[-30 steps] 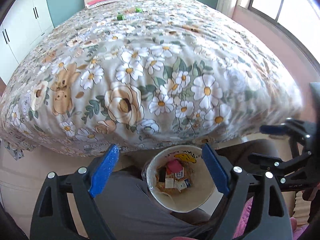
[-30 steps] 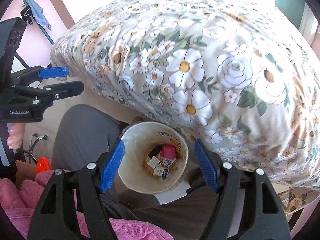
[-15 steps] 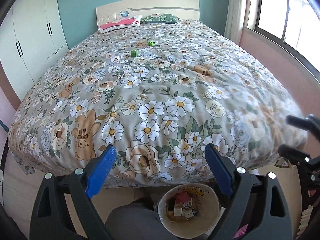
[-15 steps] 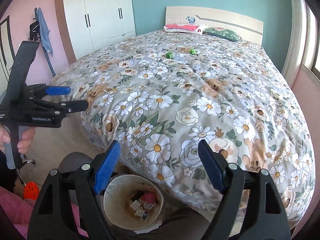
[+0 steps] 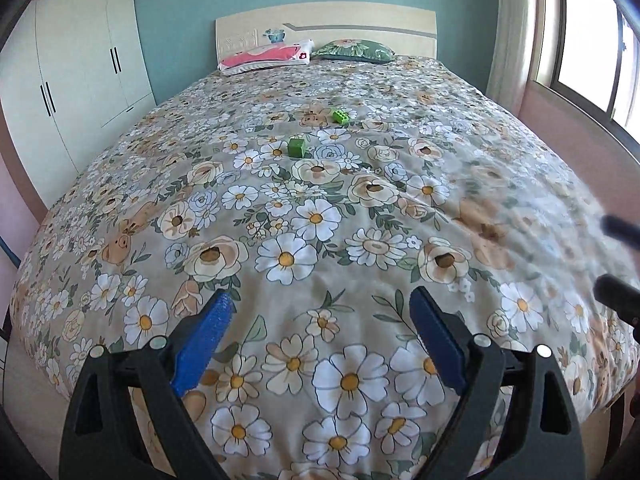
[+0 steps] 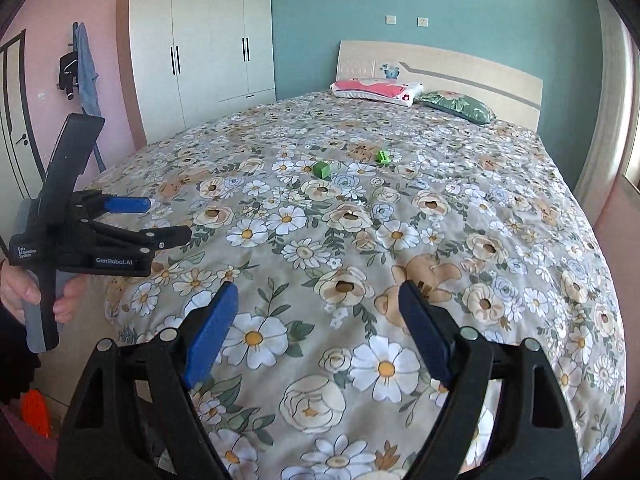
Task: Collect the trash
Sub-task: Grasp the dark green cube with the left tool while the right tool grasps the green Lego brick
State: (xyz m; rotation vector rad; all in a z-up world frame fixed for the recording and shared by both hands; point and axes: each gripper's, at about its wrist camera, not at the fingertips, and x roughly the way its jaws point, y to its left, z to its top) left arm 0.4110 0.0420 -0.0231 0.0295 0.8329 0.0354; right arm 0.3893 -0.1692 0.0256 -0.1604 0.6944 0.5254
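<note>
Two small green pieces lie on the floral bedspread (image 5: 312,216) past mid-bed: a green cube (image 5: 296,147) (image 6: 321,169) and, beyond it, a green studded brick (image 5: 340,115) (image 6: 383,157). My left gripper (image 5: 320,300) hangs open over the foot of the bed, nothing between its blue pads, far short of both pieces. It also shows at the left of the right wrist view, left gripper (image 6: 168,218), held by a hand (image 6: 24,292). My right gripper (image 6: 318,292) is empty too, its jaws opening, beside the left one. Its dark fingertips (image 5: 618,230) blur the left view's right edge.
A pink pillow (image 5: 266,54) and a green pillow (image 5: 354,49) lie at the headboard (image 5: 328,20). A white wardrobe (image 6: 200,48) stands left of the bed, with clothes on a hook (image 6: 82,68). A window (image 5: 592,28) is on the right. An orange object (image 6: 36,412) lies on the floor.
Both cameras have swung up from the trash bin between the person's legs onto the bed top. The bin has left both views. The right jaws stand wider than before.
</note>
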